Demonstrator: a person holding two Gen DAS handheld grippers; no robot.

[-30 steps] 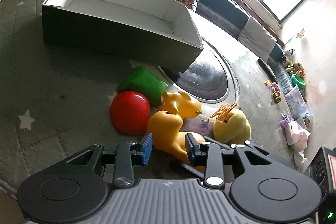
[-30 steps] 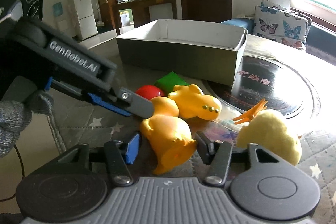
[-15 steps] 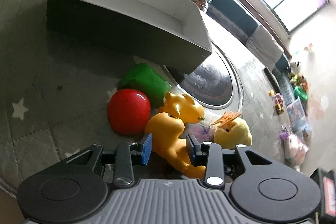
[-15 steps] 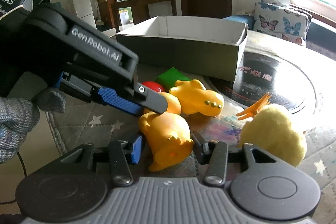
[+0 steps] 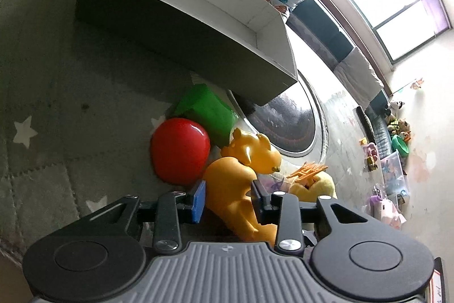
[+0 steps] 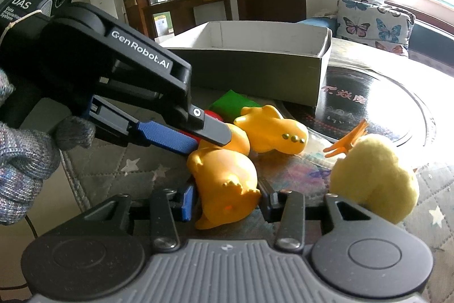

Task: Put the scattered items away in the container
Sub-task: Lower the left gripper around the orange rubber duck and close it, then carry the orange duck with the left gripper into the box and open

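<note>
Both your hand-held grippers, left (image 5: pixel 228 199) and right (image 6: pixel 227 202), are closing on one orange rubber toy (image 6: pixel 224 175); pads already touching it.

Left gripper (image 5: pixel 227 198) closing around an orange rubber toy (image 5: pixel 235 189), just in front of an open cardboard box (image 5: pixel 181 27).

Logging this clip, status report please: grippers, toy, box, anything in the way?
Left gripper and right gripper both closing around the orange toy. Box empty, beyond the pile. Red toy, green block, yellow toy crowd it.
</note>
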